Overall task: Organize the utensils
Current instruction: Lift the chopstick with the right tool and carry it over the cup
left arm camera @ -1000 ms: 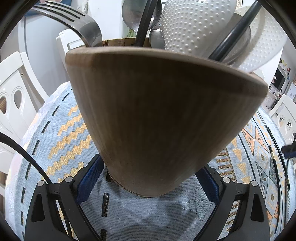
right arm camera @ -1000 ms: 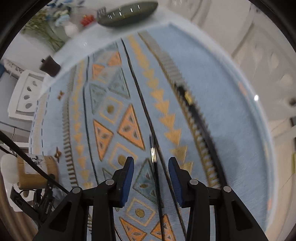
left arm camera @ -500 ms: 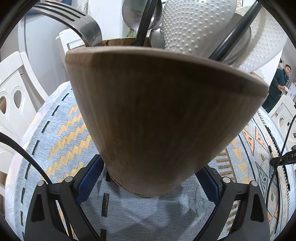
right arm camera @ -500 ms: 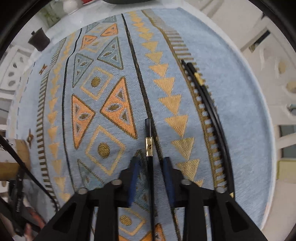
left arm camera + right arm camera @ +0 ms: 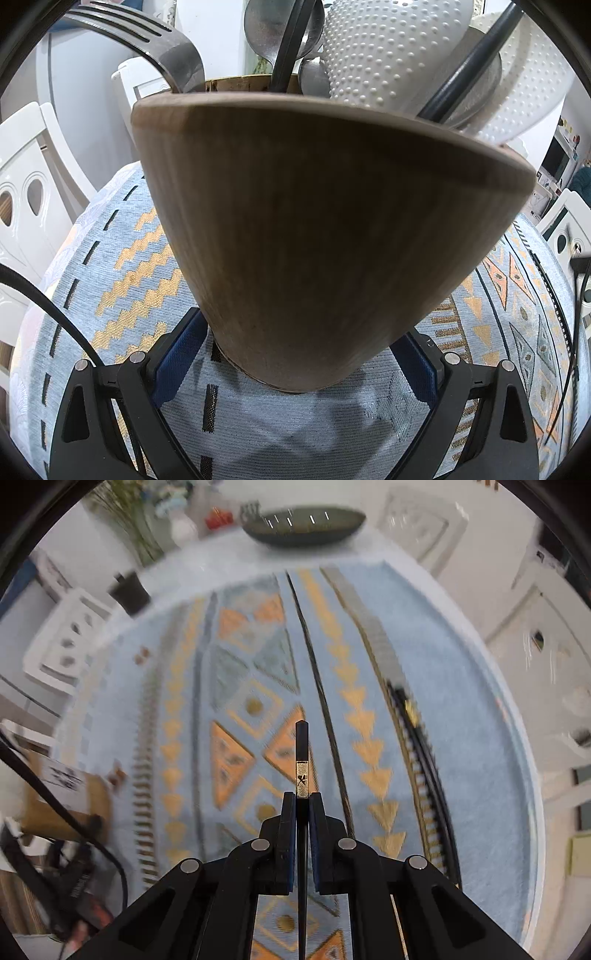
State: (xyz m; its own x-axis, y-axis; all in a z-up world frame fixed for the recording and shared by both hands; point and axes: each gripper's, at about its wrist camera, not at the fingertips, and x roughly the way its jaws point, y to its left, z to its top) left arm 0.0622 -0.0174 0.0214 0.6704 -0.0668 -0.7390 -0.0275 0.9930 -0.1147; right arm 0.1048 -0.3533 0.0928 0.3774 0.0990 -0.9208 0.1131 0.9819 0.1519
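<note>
Left gripper (image 5: 295, 373) clamped around the base of the wooden utensil holder (image 5: 325, 229), blue pads pressed on both sides, likely steadying it on the patterned tablecloth (image 5: 122, 280) so it won't tip while the fork (image 5: 162, 48), spoons and white dotted utensils stand inside. Right gripper (image 5: 303, 805) jaws just finished closing and are pinched together on a black chopstick (image 5: 301, 746), its gold-banded tip sticking out past the fingertips above the cloth. Two more chopsticks (image 5: 421, 738) lie near the cloth's right edge, well apart from the gripper.
</note>
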